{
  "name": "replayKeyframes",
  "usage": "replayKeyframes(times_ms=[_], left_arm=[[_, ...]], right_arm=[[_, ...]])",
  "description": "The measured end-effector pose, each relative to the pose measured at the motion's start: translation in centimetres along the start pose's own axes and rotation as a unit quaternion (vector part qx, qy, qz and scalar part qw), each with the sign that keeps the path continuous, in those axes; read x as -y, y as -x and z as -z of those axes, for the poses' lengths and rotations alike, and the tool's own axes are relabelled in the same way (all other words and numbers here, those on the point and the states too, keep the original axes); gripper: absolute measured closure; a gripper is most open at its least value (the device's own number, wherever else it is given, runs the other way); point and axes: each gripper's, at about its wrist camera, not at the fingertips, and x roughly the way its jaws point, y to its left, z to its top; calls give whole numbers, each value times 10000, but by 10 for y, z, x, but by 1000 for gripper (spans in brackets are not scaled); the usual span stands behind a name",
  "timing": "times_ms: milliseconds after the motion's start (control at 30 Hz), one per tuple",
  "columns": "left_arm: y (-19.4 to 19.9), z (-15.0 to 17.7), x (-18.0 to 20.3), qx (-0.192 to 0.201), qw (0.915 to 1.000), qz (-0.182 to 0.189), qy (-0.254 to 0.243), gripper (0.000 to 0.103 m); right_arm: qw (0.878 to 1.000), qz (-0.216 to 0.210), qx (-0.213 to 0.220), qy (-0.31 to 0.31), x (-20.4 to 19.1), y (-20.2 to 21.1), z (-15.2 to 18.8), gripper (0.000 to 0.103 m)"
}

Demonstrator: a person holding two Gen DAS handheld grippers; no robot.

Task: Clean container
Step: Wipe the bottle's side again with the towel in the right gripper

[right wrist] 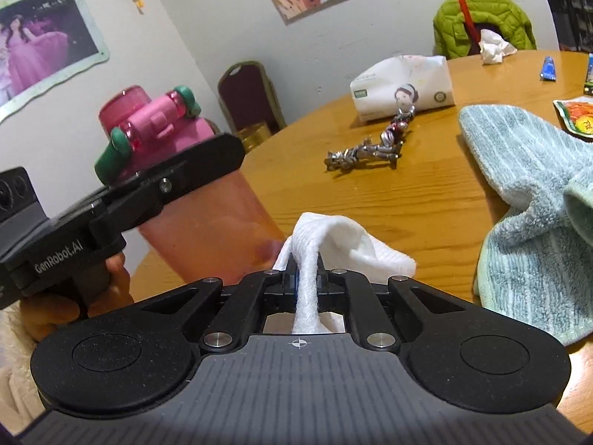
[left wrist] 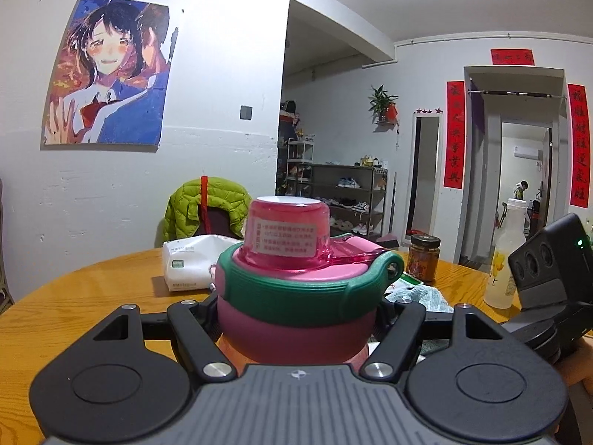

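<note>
- Left gripper (left wrist: 296, 319) clamped on the bottle (left wrist: 292, 293) just under its green collar; the fingers press both sides of the pink body.
- In the right wrist view the bottle (right wrist: 207, 222) is held off the desk (right wrist: 407, 200) at its left edge, tilted, cap up and to the left.
- Cap: clear pink dome with a white label, pink flip latch, green strap lugs.
- Right gripper (right wrist: 305, 278) pinched shut on a white cloth (right wrist: 333, 244); the cloth folds forward over the fingertips and trails back between the jaws.
- Cloth sits just beside the lower side of the bottle; contact cannot be told.
- A hand (right wrist: 74, 296) wraps the left gripper's handle, low left in the right wrist view.
- Teal towel (right wrist: 537, 222) heaped along the right edge of the desk, near the right gripper.
- Keys (right wrist: 370, 148) lie mid-desk; a tissue pack (right wrist: 404, 85) sits just behind them towards the far edge.
- Crumpled tissue (right wrist: 493, 46) at the far edge, in front of a green jacket (right wrist: 481, 22) draped on a chair.
- Left wrist view: jar (left wrist: 424, 257) with a dark lid and a clear bottle (left wrist: 507, 256) stand on the right side of the desk, well apart from the held bottle.
- Poster (left wrist: 111, 74) on the wall beyond the desk.
</note>
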Motion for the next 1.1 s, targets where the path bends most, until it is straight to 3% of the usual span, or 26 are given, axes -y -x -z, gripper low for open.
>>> replayKeyframes(times_ms=[133, 233, 300, 400, 500, 567, 600, 733, 800, 867, 1033, 1100], left_arm=[[4, 0, 0, -108, 9994, -283, 153, 13], [11, 5, 8, -173, 9977, -640, 111, 8], [12, 15, 15, -356, 9971, -662, -106, 8], [6, 29, 23, -720, 9939, -674, -498, 8], [-2, 38, 29, -931, 9886, -749, -921, 11], [-6, 44, 30, -1035, 9862, -763, -1046, 25], [-8, 46, 31, -1087, 9849, -771, -1108, 27], [-4, 48, 19, -1006, 9867, -206, -1264, 28], [-4, 48, 8, -973, 9868, 139, -1285, 28], [-4, 47, -2, -1008, 9877, 313, -1150, 30], [-1, 46, -4, -1032, 9884, 289, -1080, 30], [0, 46, -4, -1033, 9883, 287, -1081, 30]], right_arm=[[9994, 230, 96, 224, -5, 0, -1, 93], [9966, 648, 185, 479, -8, 2, -1, 93], [9931, 956, 258, 630, -9, 6, -2, 93], [9933, 929, 498, 477, -3, 17, -6, 93], [9950, 483, 859, 188, 1, 30, -11, 93], [9935, -60, 1124, -181, 4, 39, -13, 93], [9907, -314, 1267, -381, 6, 43, -14, 93], [9792, -923, 1563, -903, 11, 45, -17, 91], [9767, -1191, 1329, -1188, 17, 34, -15, 92], [9793, -1086, 1116, -1289, 23, 23, -11, 91], [9826, -511, 56, -1783, 43, -15, 1, 92], [9800, -575, 96, -1904, 45, -14, 0, 92]])
